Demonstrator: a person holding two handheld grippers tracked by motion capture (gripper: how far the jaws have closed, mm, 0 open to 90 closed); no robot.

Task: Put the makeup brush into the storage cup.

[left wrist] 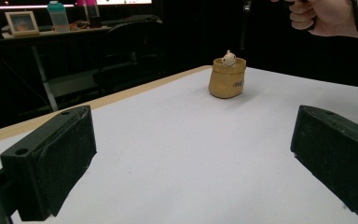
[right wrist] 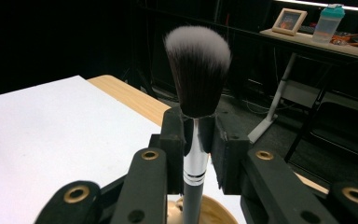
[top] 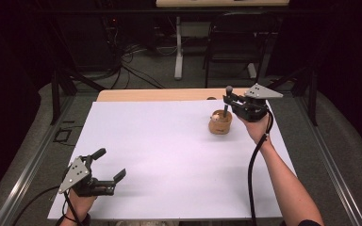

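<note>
While clamping the brush [right wrist: 195, 116] by its silver handle, jaws of the right gripper [top: 230, 104] pressing in tight from both sides, bristles pointing up above the pads, dark with pale tips. Hanging over the pot [top: 220, 123] at the far right of the white table [top: 169, 155], handle's lower end reaching down toward the pot's mouth, though hard telling whether touching it. Sitting upright on the white sheet near the far edge, that tan pot, sack-shaped, with a small pale figure [left wrist: 229, 58] peeking over its rim. Holding low at the near left corner, left gripper [top: 108, 165], jaws standing wide apart with nothing between them, just bare sheet, and well apart from the pot. Looking past the table's wooden far edge: a black chair [top: 238, 42], a desk leg, cables on the floor
</note>
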